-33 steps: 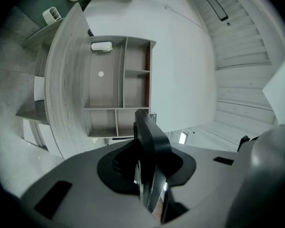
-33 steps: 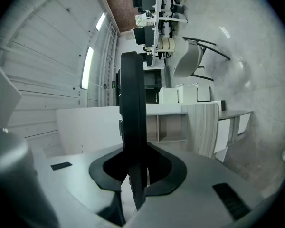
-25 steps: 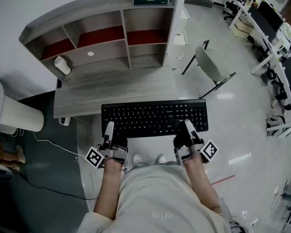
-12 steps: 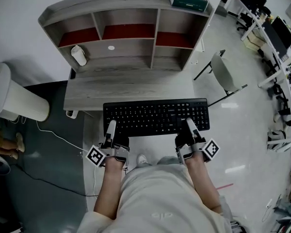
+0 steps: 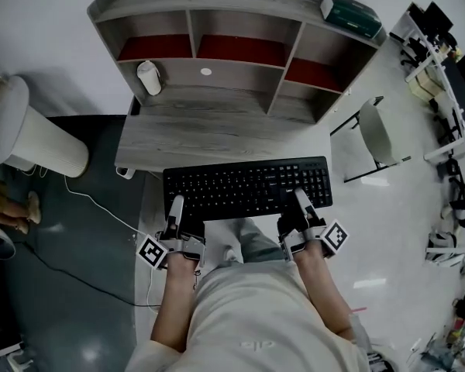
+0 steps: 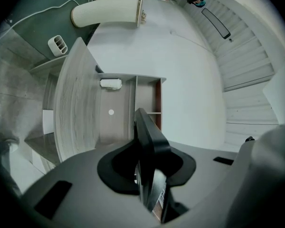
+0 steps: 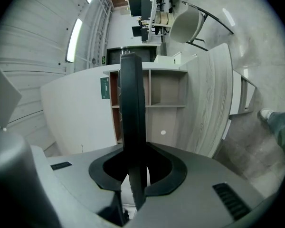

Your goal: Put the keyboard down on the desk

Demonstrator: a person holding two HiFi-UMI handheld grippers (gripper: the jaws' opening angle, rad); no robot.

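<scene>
Forearms (image 5: 173,301) parallel, our left tongs (image 5: 175,210) and right tongs (image 5: 301,205) pinch the flat black plastic keyboard (image 5: 246,186) by its near edge.

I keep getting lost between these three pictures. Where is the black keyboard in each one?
Head view: the keyboard stretches across the middle, keys up.
Left gripper view: it is edge-on, a dark slab rising from bottom centre between the jaws.
Right gripper view: it is edge-on too, an upright dark bar in the middle.
Shared landmark: the white dot on the back panel of the shelf unit, also at and.
</scene>
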